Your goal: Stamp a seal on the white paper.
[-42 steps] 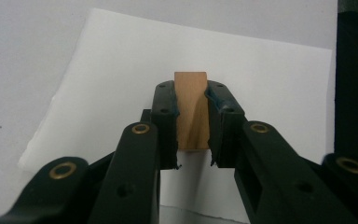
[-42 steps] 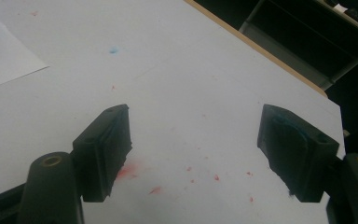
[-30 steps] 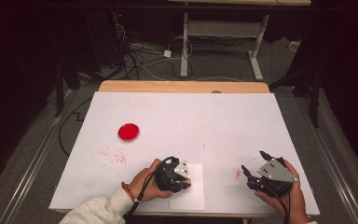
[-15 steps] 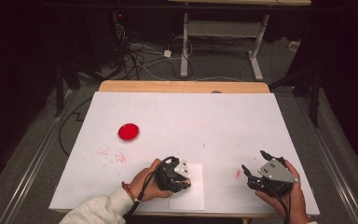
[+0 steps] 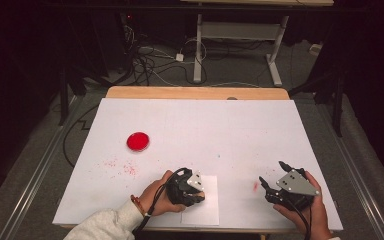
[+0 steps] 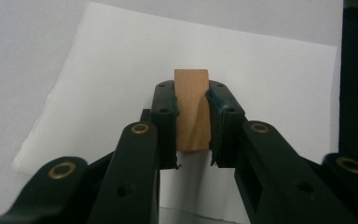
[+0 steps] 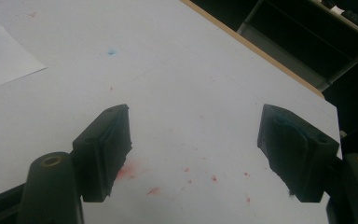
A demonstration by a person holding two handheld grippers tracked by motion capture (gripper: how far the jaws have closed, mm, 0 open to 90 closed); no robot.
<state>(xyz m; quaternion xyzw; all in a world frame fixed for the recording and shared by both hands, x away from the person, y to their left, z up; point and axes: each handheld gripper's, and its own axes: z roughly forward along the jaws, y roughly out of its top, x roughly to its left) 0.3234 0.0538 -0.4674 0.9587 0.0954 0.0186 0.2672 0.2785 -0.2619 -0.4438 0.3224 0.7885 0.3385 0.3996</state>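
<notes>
Both grippers unmoved: left gripper [image 6: 192, 140] jaws clench wooden block [image 6: 192, 109], right gripper [image 7: 196, 154] jaws released.

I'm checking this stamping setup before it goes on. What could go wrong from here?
The left gripper pinches the wooden block by a narrow stretch of its sides, so the block could twist or slip if pressed hard. The loose white sheet lies near the table's front edge with nothing holding it down; it might slide or lift with the block. The open right gripper hovers over red smears and could pick them up.
</notes>
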